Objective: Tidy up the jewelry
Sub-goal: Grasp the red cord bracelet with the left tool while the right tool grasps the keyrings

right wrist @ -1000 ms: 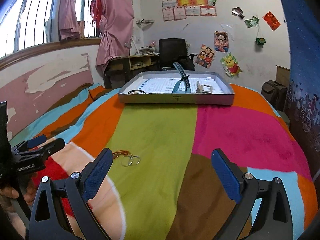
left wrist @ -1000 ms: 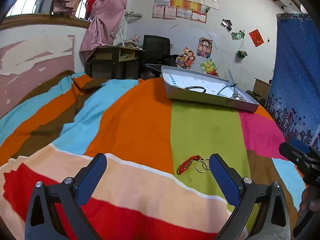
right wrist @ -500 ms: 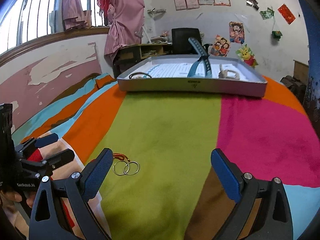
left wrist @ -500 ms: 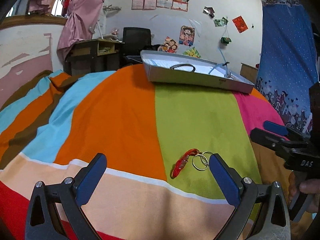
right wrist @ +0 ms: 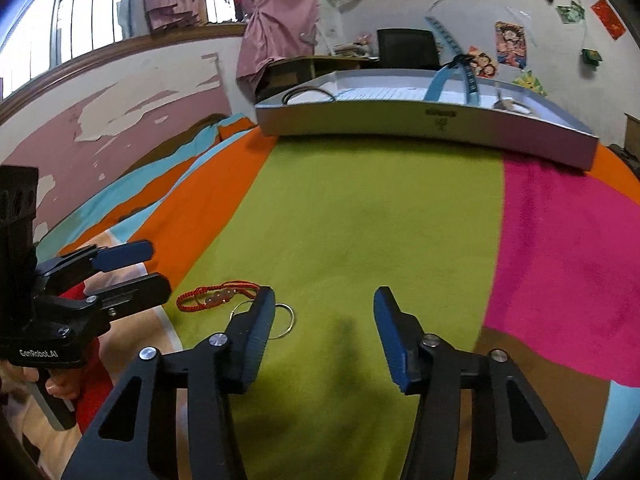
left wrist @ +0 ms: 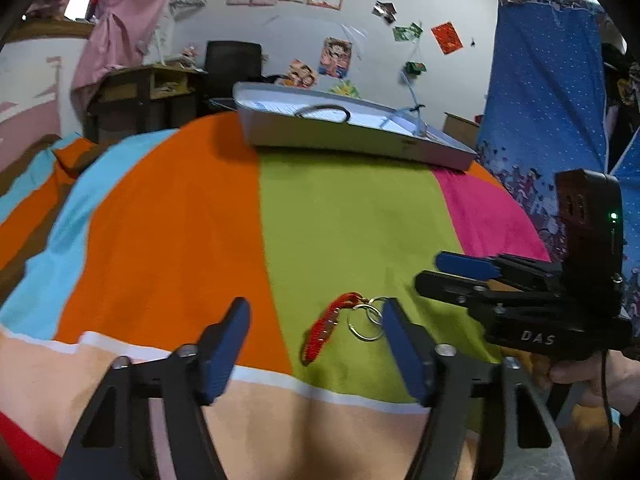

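Note:
A red woven bracelet [left wrist: 324, 328] and two metal rings [left wrist: 365, 322] lie on the green stripe of the bedspread. My left gripper [left wrist: 315, 312] hovers over them with its jaws closing. The bracelet lies between its blue pads, untouched, and the rings sit by the right pad. My right gripper [right wrist: 324, 300] is closing too, with only bare green cloth between its fingers. The rings [right wrist: 282, 320] lie partly behind its left finger and the bracelet [right wrist: 216, 296] lies further left. Each gripper shows in the other's view: the right gripper [left wrist: 432, 270] and the left gripper [right wrist: 154, 266].
A shallow grey tray [right wrist: 420, 124] stands at the far end of the striped bedspread [left wrist: 168, 220], holding a dark bangle [left wrist: 324, 112] and a blue strap [right wrist: 452, 80]. A desk, a chair and a poster-covered wall lie beyond. A hand [left wrist: 580, 372] holds the right gripper.
Both grippers have sunk toward the bedspread and come closer to the bracelet and rings. Both pairs of jaws have narrowed from wide open. The right gripper now reaches further into the left view.

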`<control>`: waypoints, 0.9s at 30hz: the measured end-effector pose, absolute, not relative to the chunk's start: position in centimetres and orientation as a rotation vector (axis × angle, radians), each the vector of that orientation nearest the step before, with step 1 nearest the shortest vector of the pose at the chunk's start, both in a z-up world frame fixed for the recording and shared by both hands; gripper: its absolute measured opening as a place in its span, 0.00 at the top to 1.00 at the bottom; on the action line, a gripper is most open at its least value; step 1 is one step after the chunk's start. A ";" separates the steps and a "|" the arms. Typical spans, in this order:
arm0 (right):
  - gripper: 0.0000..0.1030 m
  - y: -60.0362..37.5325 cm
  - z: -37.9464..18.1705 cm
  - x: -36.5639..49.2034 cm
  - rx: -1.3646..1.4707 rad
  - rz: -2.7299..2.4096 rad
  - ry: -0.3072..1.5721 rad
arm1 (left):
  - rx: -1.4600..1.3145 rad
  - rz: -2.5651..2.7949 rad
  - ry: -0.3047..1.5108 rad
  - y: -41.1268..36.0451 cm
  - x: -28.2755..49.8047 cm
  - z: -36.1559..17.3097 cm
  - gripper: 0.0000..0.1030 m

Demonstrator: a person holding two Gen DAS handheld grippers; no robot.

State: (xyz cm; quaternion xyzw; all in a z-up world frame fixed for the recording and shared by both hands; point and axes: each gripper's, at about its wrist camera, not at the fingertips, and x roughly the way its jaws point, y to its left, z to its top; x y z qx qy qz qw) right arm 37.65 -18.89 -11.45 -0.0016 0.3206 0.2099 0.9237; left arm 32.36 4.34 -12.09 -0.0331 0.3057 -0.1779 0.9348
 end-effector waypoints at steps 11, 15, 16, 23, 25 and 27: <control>0.72 -16.6 -13.0 38.7 -0.081 0.515 0.717 | -0.083 -0.400 0.742 3.7 33.6 -14.1 0.77; 0.75 -16.1 -13.6 38.9 -0.096 0.521 0.746 | -0.056 -0.383 0.770 3.1 33.7 -14.5 0.85; 0.75 -15.9 -13.7 38.9 -0.104 0.522 0.753 | -0.053 -0.380 0.777 3.0 33.8 -14.6 0.87; 0.81 -14.7 -14.4 38.7 -0.166 0.533 0.784 | -0.066 -0.366 0.799 3.2 34.0 -14.9 0.94; 0.84 -14.4 -14.5 38.6 -0.171 0.536 0.798 | -0.065 -0.363 0.799 3.2 34.0 -14.9 0.94; 0.90 -14.5 -14.7 38.8 -0.142 0.545 0.818 | -0.068 -0.361 0.798 3.4 34.0 -14.8 0.94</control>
